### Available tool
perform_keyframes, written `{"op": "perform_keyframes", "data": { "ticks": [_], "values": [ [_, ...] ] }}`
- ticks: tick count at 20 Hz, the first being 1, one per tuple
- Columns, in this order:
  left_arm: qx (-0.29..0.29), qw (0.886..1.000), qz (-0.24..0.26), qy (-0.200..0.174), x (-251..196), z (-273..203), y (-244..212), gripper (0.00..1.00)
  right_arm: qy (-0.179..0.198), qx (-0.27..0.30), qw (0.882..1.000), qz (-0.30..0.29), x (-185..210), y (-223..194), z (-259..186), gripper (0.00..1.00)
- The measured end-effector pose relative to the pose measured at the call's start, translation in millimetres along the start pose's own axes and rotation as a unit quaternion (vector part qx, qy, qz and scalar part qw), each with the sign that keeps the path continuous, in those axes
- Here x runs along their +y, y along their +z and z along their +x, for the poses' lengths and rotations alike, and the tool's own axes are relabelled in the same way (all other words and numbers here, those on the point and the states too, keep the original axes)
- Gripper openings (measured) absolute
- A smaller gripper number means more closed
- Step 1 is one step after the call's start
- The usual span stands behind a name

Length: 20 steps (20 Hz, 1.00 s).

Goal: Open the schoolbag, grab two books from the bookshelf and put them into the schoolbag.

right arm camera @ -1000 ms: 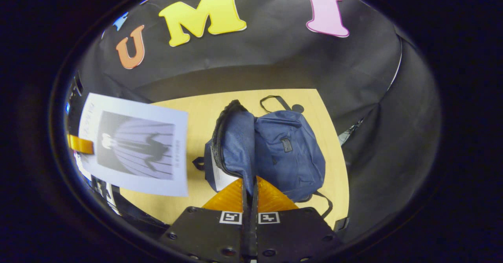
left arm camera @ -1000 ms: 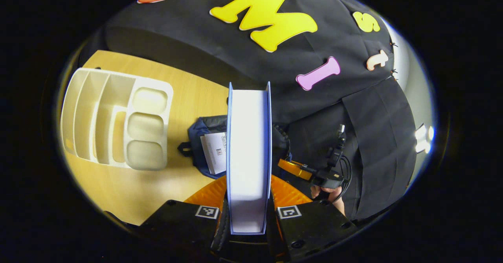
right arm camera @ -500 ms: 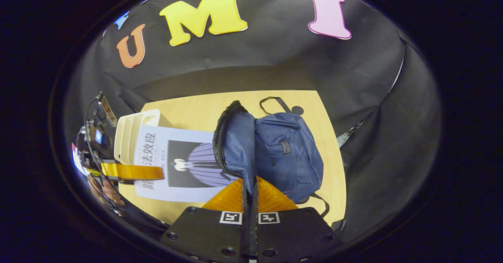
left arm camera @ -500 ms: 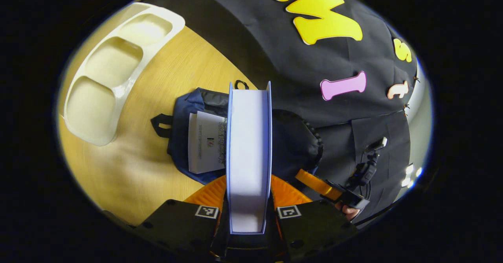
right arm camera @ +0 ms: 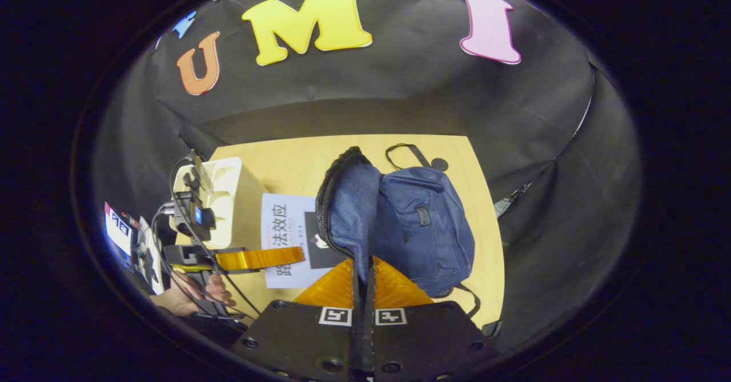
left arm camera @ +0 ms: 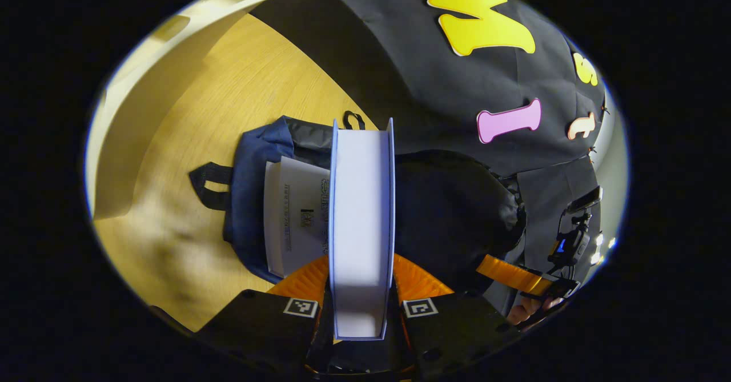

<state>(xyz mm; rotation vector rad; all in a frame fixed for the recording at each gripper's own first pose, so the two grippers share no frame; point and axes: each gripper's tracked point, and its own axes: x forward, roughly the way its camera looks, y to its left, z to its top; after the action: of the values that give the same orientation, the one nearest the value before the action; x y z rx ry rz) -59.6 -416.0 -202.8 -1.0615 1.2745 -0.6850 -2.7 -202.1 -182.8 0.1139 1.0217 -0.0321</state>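
The wooden table (right arm camera: 285, 165) carries the blue schoolbag (right arm camera: 417, 228), lying open, right gripper (right arm camera: 363, 290) pinching its flap upright. Left gripper (left arm camera: 361, 290) clamps a book (left arm camera: 361, 228) edge-on at the bag's mouth (another book (left arm camera: 294, 216) already sits inside).

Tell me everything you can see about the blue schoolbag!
The schoolbag is dark blue, looks like soft cloth, and lies on the wooden table. It has a small patch on the front, a black loop at the top and black straps. Its zip is open. The right gripper pinches the flap's edge and holds it up, so the mouth gapes. One book already lies inside. The left gripper holds a second book edge-on at the opening.
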Motion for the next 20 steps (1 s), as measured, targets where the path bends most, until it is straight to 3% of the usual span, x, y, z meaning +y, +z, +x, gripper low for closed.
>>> {"op": "perform_keyframes", "data": {
  "ticks": [1, 3, 9, 14, 15, 16, 18, 20],
  "values": [
    [0.0, 1.0, -0.003, -0.006, 0, 7, -1, 0.4, 0.0, -0.001, 1.0, -0.005, 2, 1, -1, 0.04],
    [0.003, 1.0, -0.015, -0.018, 2, 17, -3, 0.4, 0.001, -0.001, 1.0, -0.011, 7, 2, 1, 0.0],
    [0.015, 0.998, -0.038, -0.044, 5, 44, -6, 0.41, 0.005, 0.004, 1.0, -0.019, 16, -1, 1, 0.04],
    [0.029, 0.998, -0.035, -0.038, 9, 57, -8, 0.43, 0.003, 0.008, 1.0, -0.029, 20, -2, 3, 0.0],
    [0.029, 0.999, -0.029, -0.025, 12, 58, -7, 0.43, 0.003, 0.008, 1.0, -0.029, 20, -1, 4, 0.04],
    [0.032, 0.999, -0.019, -0.004, 20, 59, -7, 0.45, 0.003, 0.01, 1.0, -0.03, 20, -2, 5, 0.01],
    [0.032, 0.999, -0.005, 0.027, 29, 59, -5, 0.64, 0.003, 0.01, 1.0, -0.029, 21, -2, 5, 0.01],
    [0.03, 0.996, 0.022, 0.081, 46, 57, -3, 0.65, 0.005, 0.011, 1.0, -0.028, 22, -2, 7, 0.0]
  ]
}}
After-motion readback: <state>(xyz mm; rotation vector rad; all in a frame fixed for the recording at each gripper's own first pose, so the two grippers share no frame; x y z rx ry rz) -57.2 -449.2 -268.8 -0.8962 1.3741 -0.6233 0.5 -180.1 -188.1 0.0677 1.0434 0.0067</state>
